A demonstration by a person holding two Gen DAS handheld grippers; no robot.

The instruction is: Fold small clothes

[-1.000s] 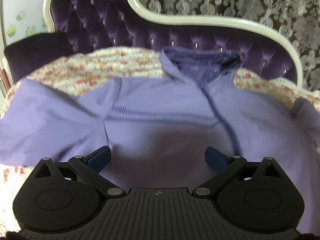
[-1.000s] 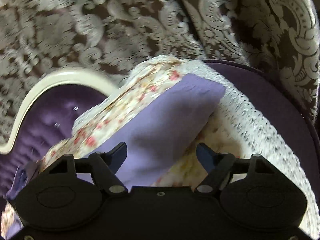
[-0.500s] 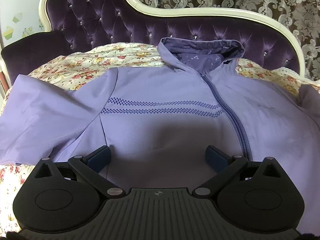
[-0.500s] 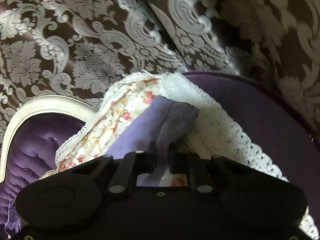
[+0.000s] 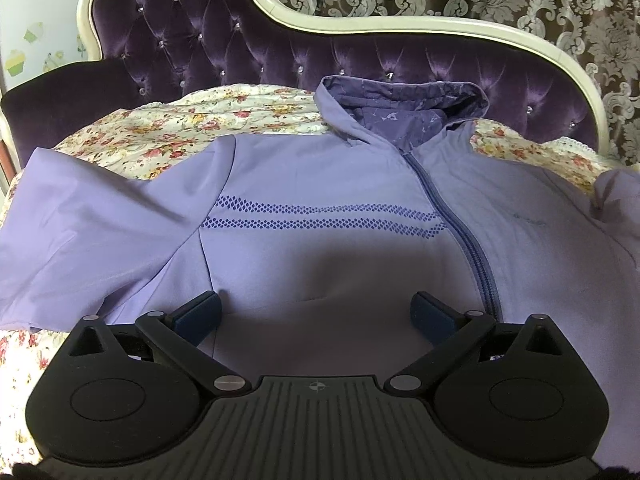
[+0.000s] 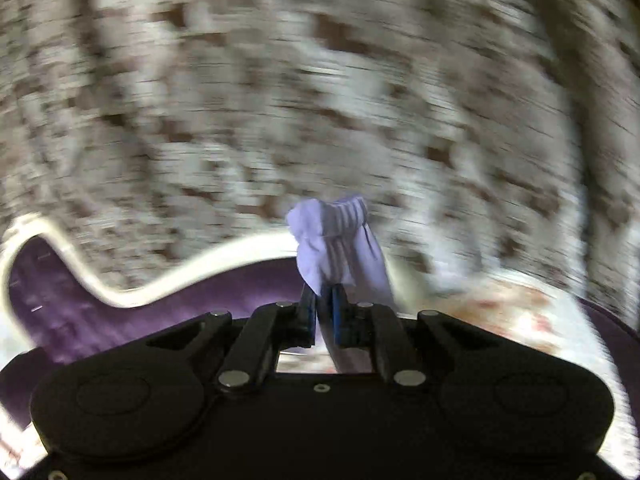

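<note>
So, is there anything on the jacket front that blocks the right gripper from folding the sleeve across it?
Only the left gripper hovers open over the lower front of the jacket. The chest is otherwise bare. The right gripper is shut on the sleeve cuff.

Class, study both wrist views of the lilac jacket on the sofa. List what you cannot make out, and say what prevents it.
- Jacket hem, left wrist view: hidden behind the open left tongs.
- Sleeve ends, left wrist view: cut off by the picture's edges.
- Small chest logo, left wrist view: too small to read.
- Curtain pattern, right wrist view: motion blur.
- Rest of the sleeve cuff pinched by the right tongs: hidden behind the tongs' body.
</note>
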